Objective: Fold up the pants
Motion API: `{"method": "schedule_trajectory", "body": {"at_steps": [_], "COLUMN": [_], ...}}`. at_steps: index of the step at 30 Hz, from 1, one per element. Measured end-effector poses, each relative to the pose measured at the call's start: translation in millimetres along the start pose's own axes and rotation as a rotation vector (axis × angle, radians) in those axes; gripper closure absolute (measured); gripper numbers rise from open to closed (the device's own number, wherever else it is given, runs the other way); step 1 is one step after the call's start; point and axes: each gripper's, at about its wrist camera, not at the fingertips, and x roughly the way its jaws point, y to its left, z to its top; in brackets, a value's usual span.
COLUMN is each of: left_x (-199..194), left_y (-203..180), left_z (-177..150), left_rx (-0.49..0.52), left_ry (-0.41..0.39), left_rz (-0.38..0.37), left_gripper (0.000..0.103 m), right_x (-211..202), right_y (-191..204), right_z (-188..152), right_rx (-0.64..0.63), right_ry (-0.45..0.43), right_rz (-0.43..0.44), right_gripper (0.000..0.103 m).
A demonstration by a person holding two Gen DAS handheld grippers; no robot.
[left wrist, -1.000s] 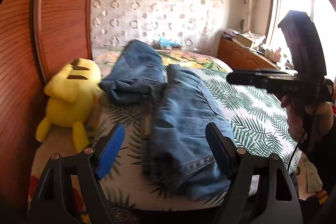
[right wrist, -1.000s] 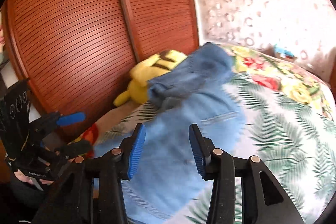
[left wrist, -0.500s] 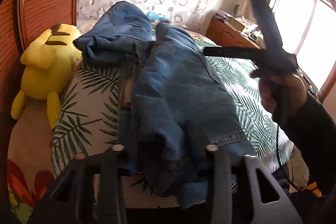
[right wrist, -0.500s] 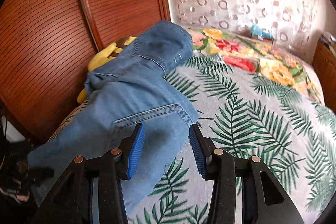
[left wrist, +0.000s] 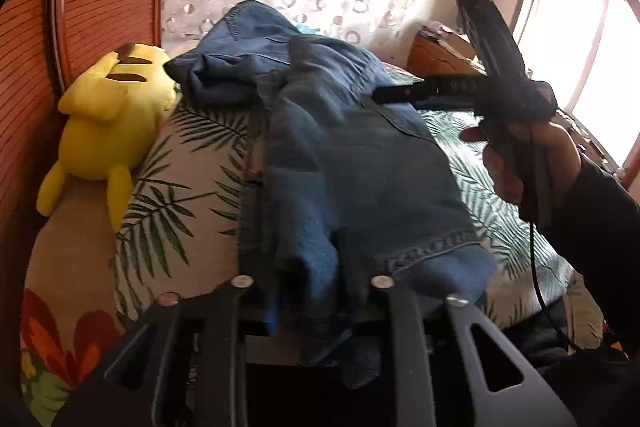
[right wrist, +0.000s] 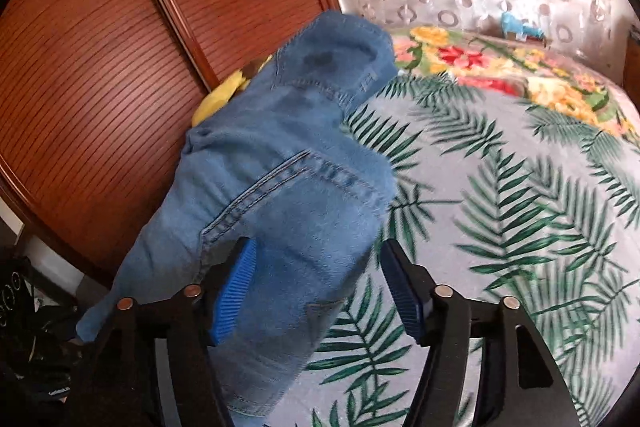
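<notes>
Leaf-print bedspread carries blue denim pants: heavy, limp. Left gripper clamps near hem; right gripper, just widened, straddles fabric unclamped. Grasp hems.

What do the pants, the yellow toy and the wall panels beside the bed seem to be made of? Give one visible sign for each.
Pants: blue denim, matte, faded; sign: double stitched seams and a twill weave.
Yellow toy: plush fabric, soft and fuzzy; sign: rounded stuffed limbs.
Wall panels: probably wood or wood veneer, reddish-brown, slightly glossy; sign: fine horizontal ribs and a moulded frame.
</notes>
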Motion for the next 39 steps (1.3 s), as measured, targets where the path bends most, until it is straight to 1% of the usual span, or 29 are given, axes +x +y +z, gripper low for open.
{"method": "schedule_trajectory", "body": {"at_steps": [2, 3, 4, 5, 7, 10, 13, 15, 17, 18, 19, 20, 21, 22, 23, 24, 26, 28, 31, 35, 39], "left_x": [1.7, 2.6, 4.2, 6.7, 13.0, 17.5, 20.3, 19.9, 19.5, 19.5, 18.2, 17.0, 14.7, 12.0, 9.3, 7.2, 5.3, 3.1, -1.7, -10.3, -22.1], "left_y": [4.5, 7.0, 9.8, 12.2, 16.7, 28.3, 35.2, 32.7, 29.5, 29.7, 29.5, 29.0, 27.7, 25.4, 24.9, 23.6, 20.4, 18.8, 14.6, 11.0, 20.0], "left_z": [1.3, 1.7, 2.1, 1.7, -0.2, -3.6, -6.0, -7.3, -8.5, -8.4, -8.9, -9.1, -9.3, -9.1, -8.3, -7.5, -6.9, -7.6, -7.8, 1.9, 24.3], "left_rx": [-0.006, -0.013, -0.018, -0.020, -0.028, -0.095, -0.150, -0.140, -0.140, -0.141, -0.143, -0.143, -0.138, -0.124, -0.118, -0.115, -0.101, -0.104, -0.120, -0.129, -0.150], "left_ry": [-0.002, -0.004, -0.007, -0.010, 0.004, 0.008, 0.009, 0.004, 0.003, 0.001, -0.002, -0.006, -0.014, -0.022, -0.029, -0.031, -0.032, -0.037, -0.053, -0.108, -0.172], "left_rz": [0.012, 0.015, 0.022, 0.029, 0.007, -0.051, -0.096, -0.091, -0.087, -0.089, -0.098, -0.100, -0.098, -0.104, -0.105, -0.105, -0.100, -0.103, -0.135, -0.144, -0.154], "left_gripper": [0.061, 0.057, 0.049, 0.044, 0.042, 0.042, 0.042, 0.042, 0.046, 0.048, 0.054, 0.060, 0.063, 0.074, 0.081, 0.082, 0.086, 0.087, 0.088, 0.088, 0.088], "right_x": [7.8, 11.9, 15.5, 18.2, 23.2, 27.9, 30.3, 32.3, 34.0, 35.1, 35.7, 34.3, 31.7, 27.2, 22.7, 17.8, 5.2, -10.7, -36.7, -63.4, -78.5], "right_y": [-0.2, -1.1, -1.9, -1.9, -4.1, -9.7, -14.5, -14.5, -12.3, -8.8, -7.9, -7.7, -8.4, -9.5, -9.7, -7.0, 3.2, 14.6, 29.0, 52.9, 64.2], "right_z": [2.5, 3.4, 4.2, 4.9, 6.6, 9.0, 11.1, 12.9, 12.0, 11.1, 10.7, 10.2, 10.1, 9.5, 8.8, 8.1, 6.8, 7.2, 9.0, 20.0, 44.8], "right_rx": [0.005, 0.008, 0.012, 0.014, 0.016, 0.036, 0.044, 0.041, 0.044, 0.041, 0.039, 0.038, 0.039, 0.046, 0.048, 0.035, -0.002, -0.027, -0.061, -0.139, -0.197], "right_ry": [0.013, 0.021, 0.029, 0.037, 0.048, 0.059, 0.058, 0.062, 0.069, 0.071, 0.065, 0.056, 0.042, 0.026, 0.013, 0.000, -0.038, -0.083, -0.149, -0.207, -0.246], "right_rz": [-0.002, -0.001, -0.002, 0.000, 0.004, 0.022, 0.039, 0.039, 0.063, 0.067, 0.064, 0.071, 0.085, 0.102, 0.104, 0.098, 0.072, 0.058, 0.070, 0.092, 0.108], "right_gripper": [0.032, 0.031, 0.031, 0.030, 0.029, 0.023, 0.022, 0.022, 0.025, 0.030, 0.032, 0.041, 0.059, 0.071, 0.074, 0.079, 0.082, 0.083, 0.084, 0.084, 0.084]}}
